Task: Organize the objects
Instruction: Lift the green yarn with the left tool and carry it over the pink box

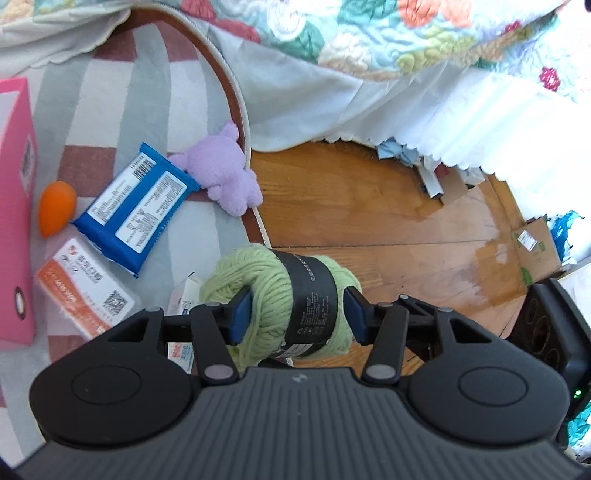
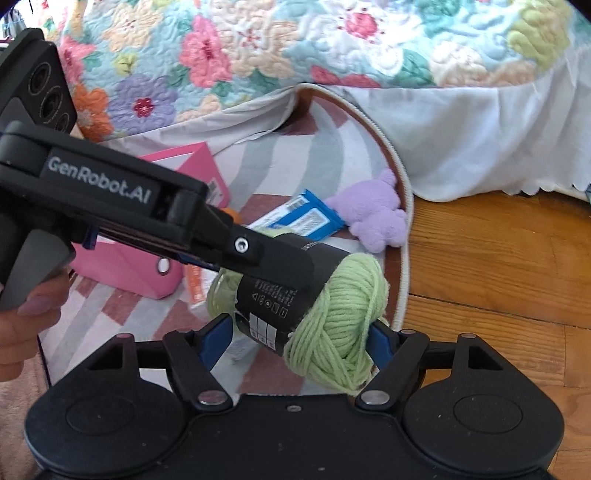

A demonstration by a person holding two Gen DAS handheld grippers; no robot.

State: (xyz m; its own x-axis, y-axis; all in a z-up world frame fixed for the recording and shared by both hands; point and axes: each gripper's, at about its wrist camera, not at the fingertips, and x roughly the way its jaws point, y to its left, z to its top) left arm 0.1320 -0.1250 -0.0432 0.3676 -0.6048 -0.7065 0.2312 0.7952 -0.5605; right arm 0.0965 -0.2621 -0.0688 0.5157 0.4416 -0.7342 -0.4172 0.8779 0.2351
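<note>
both grippers are clamped on the green yarn skein (image 1: pixel 280 295), left gripper (image 1: pixel 295 314) and right gripper (image 2: pixel 299 338), looks light and squishy, so I'd grab the stiffer paper band (image 1: pixel 312 295).

A floral quilt (image 1: pixel 369 33) drapes onto wooden floor (image 1: pixel 388 206), near what look like cardboard scraps (image 1: pixel 535 247).

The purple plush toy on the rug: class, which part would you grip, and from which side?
Grip the purple plush toy across its rounded body, coming from above. It lies flat at the rug edge, the blue packet against one side, so the top is likely the freest approach, and soft stuffing should yield to the fingers.
</note>
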